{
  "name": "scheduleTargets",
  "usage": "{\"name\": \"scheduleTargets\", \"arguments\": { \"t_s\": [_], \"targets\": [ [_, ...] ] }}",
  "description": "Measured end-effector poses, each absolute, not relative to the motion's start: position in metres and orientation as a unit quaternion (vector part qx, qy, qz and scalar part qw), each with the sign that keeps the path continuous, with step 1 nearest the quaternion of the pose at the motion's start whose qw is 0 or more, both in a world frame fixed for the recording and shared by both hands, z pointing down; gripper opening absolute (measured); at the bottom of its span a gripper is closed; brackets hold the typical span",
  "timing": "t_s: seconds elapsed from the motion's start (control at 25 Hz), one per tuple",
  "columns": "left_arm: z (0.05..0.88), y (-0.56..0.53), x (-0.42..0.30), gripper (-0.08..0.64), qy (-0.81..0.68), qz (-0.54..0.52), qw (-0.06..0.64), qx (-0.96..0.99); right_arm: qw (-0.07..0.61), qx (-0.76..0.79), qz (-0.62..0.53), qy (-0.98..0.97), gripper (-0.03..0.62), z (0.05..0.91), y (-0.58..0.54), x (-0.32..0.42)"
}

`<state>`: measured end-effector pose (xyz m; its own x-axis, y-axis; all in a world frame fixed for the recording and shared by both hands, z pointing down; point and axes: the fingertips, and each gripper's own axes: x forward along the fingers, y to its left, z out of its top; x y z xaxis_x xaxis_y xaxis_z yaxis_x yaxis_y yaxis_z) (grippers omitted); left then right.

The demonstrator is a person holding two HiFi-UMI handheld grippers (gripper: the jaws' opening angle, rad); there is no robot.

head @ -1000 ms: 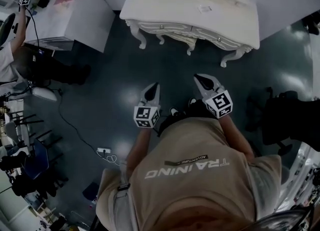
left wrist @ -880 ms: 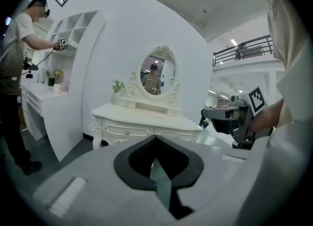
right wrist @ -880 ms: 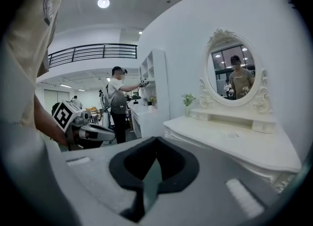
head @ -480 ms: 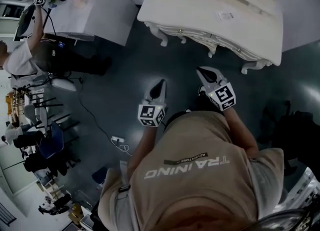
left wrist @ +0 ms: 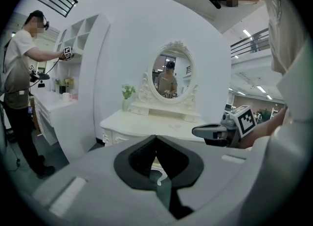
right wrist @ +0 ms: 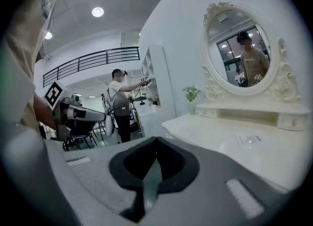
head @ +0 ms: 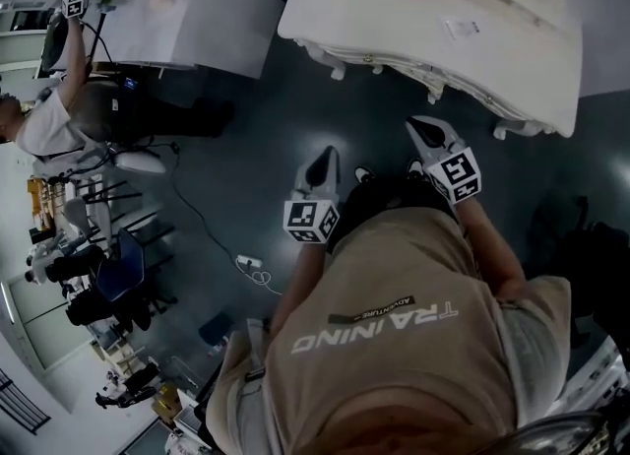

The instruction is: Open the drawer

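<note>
A white dressing table (head: 394,10) stands at the top right of the head view, with carved drawer fronts (head: 433,74) along its near edge. It also shows ahead in the left gripper view, as the dressing table (left wrist: 146,122) under its oval mirror (left wrist: 171,76). My left gripper (head: 328,153) is shut and empty, held over the dark floor short of the table. My right gripper (head: 418,126) is shut and empty too, closer to the table's front edge and not touching it. The right gripper view looks over the tabletop (right wrist: 230,142) from the side.
A white counter (head: 197,10) runs along the upper left, where a person (head: 59,118) works at it. A cable with a power strip (head: 246,263) lies on the floor to my left. Chairs (head: 118,271) crowd the left edge, and a dark chair (head: 581,246) stands at the right.
Both grippers have moved forward toward the dressing table, which now sits nearer them in the head view. Their jaws stay shut throughout.
</note>
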<state>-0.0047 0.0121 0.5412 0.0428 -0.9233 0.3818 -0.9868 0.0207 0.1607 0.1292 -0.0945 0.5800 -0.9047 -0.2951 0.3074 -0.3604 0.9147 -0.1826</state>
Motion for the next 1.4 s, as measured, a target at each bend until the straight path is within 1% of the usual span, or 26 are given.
{"name": "scheduleTargets", "arguments": {
  "t_s": [0.24,0.36,0.52,0.72,0.96,1.2,1.4],
  "targets": [
    [0.553,-0.006,-0.051,-0.002,-0.676,0.070,0.200,0.706,0.148,0.174,0.087,-0.970,0.003,0.568,-0.106,0.084],
    [0.550,-0.024,-0.073,-0.002,-0.658,0.069,0.185,0.727,0.163,0.193,0.089,-0.964,0.003,0.568,-0.110,0.062],
    [0.541,-0.053,-0.112,-0.002,-0.626,0.075,0.157,0.761,0.165,0.228,0.105,-0.954,0.003,0.558,-0.117,0.024],
    [0.554,-0.080,-0.155,-0.002,-0.581,0.069,0.170,0.793,0.190,0.278,0.114,-0.935,0.003,0.567,-0.122,-0.009],
    [0.574,-0.106,-0.175,-0.002,-0.537,0.083,0.174,0.822,0.197,0.337,0.130,-0.911,0.003,0.576,-0.134,-0.014],
    [0.582,-0.144,-0.189,-0.002,-0.539,0.088,0.187,0.816,0.226,0.334,0.159,-0.901,0.003,0.612,-0.168,-0.022],
    [0.589,-0.175,-0.190,-0.002,-0.528,0.136,0.197,0.814,0.259,0.314,0.188,-0.894,0.003,0.659,-0.207,-0.029]
  ]
}}
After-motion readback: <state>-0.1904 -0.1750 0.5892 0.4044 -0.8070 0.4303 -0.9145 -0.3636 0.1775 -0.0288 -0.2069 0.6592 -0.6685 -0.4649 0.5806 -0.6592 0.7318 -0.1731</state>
